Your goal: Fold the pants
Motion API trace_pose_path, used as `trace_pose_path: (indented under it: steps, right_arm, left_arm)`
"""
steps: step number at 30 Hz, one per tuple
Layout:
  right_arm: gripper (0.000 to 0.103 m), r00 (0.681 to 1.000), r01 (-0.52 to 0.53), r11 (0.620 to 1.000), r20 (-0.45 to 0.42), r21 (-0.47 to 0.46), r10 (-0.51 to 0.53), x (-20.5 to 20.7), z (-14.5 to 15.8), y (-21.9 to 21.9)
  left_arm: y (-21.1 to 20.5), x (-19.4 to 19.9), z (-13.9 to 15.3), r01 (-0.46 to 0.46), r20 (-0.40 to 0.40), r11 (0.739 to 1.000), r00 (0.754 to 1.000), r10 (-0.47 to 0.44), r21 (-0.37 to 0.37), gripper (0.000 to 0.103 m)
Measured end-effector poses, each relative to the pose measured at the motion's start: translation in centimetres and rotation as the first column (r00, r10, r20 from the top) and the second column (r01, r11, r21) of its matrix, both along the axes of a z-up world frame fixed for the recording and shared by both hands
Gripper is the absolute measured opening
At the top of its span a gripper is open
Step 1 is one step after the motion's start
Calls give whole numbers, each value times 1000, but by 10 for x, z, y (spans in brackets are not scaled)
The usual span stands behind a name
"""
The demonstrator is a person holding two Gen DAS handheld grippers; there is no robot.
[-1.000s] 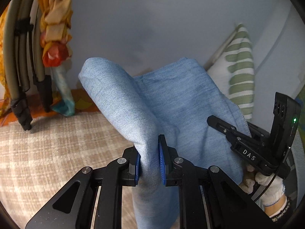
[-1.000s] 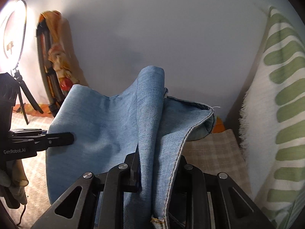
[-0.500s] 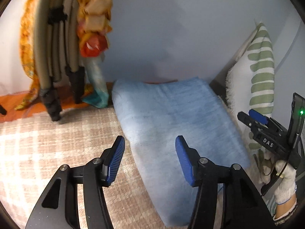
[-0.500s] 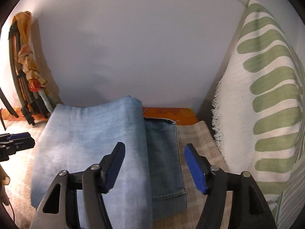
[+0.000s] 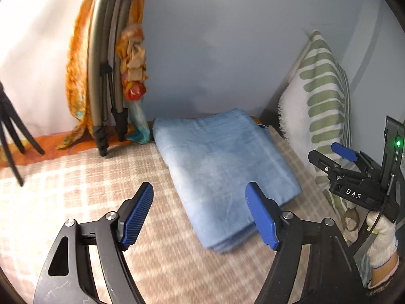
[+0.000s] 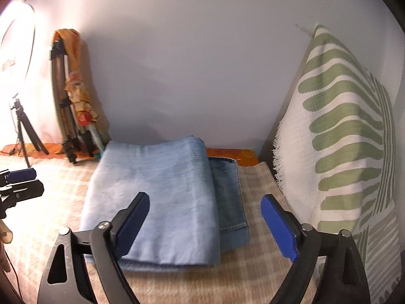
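On the checked blanket (image 5: 76,202) the pants (image 5: 217,167) now lie folded and released; left gripper (image 5: 200,212) and right gripper (image 6: 205,223) have drawn back, jaws wide, empty, above its near edge.

Folded pants (image 5: 222,174) (left claw (image 5: 202,215) agape)

A green-striped white pillow (image 6: 339,136) leans against the wall at the frame's right. At upper left, folded tripods (image 5: 106,76) draped with orange cloth (image 5: 76,58) stand beside a glowing ring light (image 6: 15,50).
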State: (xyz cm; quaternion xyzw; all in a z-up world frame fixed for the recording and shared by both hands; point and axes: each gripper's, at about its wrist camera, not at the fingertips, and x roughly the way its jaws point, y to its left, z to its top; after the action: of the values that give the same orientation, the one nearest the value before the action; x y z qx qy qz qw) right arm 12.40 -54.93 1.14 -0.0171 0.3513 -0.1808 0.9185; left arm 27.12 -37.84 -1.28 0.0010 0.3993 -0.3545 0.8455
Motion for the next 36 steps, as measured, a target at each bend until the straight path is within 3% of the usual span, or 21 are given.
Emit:
trace_pose_path:
  steps: [7, 9, 15, 36]
  right_arm:
    - [96, 999, -7, 1000, 35, 17, 7, -40, 25, 38]
    - [102, 999, -21, 999, 44, 41, 19, -50, 30, 49]
    - [103, 997, -43, 998, 59, 35, 40, -83, 39, 85]
    - [103, 995, -52, 996, 94, 66, 45, -163, 8, 173]
  left_arm:
    - [28, -49, 33, 28, 109, 1000, 994, -27, -7, 80]
    - [39, -62, 40, 30, 137, 999, 990, -28, -12, 80]
    - [74, -99, 53, 34, 179, 999, 983, -28, -32, 80]
    - [157, -191, 40, 37, 211, 999, 977, -41, 24, 85]
